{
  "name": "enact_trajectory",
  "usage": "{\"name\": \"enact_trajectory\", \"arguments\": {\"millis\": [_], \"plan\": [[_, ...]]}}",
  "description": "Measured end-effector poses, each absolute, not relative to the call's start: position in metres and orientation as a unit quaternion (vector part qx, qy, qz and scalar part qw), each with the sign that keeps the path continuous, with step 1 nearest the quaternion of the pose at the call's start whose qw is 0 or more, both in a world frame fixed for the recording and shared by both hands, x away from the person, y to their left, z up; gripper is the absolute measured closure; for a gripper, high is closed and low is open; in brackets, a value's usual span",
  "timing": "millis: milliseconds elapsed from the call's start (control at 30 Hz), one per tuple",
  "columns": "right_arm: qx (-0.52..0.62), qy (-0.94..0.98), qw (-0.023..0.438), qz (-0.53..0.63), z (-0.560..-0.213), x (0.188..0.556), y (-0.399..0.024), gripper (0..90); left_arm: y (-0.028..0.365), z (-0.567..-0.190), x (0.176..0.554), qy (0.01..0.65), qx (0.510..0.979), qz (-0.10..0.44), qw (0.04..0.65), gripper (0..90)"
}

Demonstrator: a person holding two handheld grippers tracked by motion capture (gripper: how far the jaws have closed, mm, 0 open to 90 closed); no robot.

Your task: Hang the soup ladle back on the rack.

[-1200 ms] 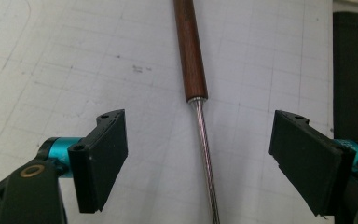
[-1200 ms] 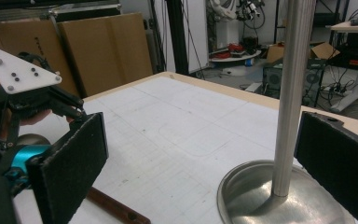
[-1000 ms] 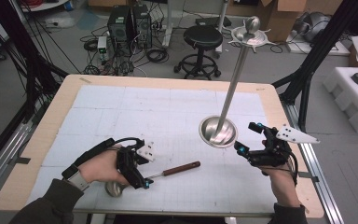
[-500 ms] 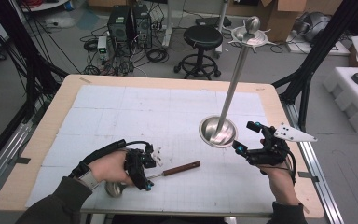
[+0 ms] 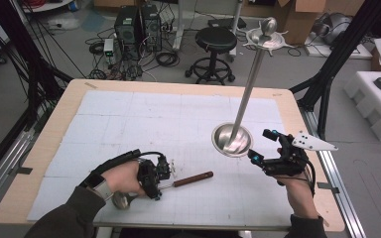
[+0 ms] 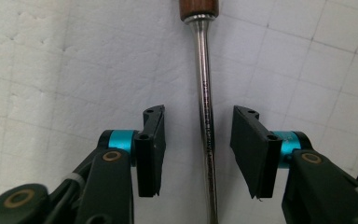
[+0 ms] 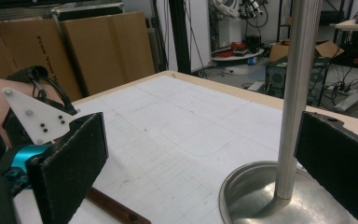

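- The ladle (image 5: 178, 181) lies flat on the worktop (image 5: 129, 119) near its front edge, left of centre; its wooden handle (image 5: 193, 177) points toward the right edge, its steel bowl (image 5: 120, 200) toward the front-left corner.
- The left gripper (image 5: 162, 174) sits low over the ladle's steel shaft (image 6: 206, 121), held in the person's left hand (image 5: 124, 177).
- In the left gripper view the shaft runs straight up between the two black pads (image 6: 151, 149). The jaws have just been closing, yet a clear gap shows on each side of the shaft; neither pad touches it.
- The right gripper (image 5: 263, 146) is held near the right edge, just beside the round steel base (image 5: 232, 140) of an upright stand.
- Its jaws are spread wide. In the right gripper view the stand's pole (image 7: 296, 93) rises between them, closer to the right-hand pad, with no contact visible.
- The pole leans slightly in the high view and carries a small dish (image 5: 264, 38) at its top.
- The base stands right of centre, well apart from the ladle.
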State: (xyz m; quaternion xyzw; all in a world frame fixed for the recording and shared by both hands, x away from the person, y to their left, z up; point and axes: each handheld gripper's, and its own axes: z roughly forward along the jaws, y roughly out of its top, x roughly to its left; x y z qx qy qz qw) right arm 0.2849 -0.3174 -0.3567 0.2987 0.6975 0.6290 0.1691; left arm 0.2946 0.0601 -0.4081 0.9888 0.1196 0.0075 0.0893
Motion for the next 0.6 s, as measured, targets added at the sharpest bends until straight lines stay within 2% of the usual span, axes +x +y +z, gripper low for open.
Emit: {"name": "enact_trajectory", "arguments": {"millis": [133, 367, 600], "plan": [[0.298, 0.699, 0.168, 0.628, -0.357, 0.285, -0.316, 1.4, 0.054, -0.408, 0.293, 0.124, 0.99, 0.012, 0.073, 64.1], [0.296, 0.702, 0.167, 0.625, -0.358, 0.286, -0.313, 1.4, 0.05, -0.407, 0.29, 0.126, 0.99, 0.008, 0.069, 82.0], [0.294, 0.704, 0.165, 0.624, -0.359, 0.286, -0.312, 1.4, 0.062, -0.408, 0.29, 0.129, 0.986, 0.007, 0.108, 84.1]]}}
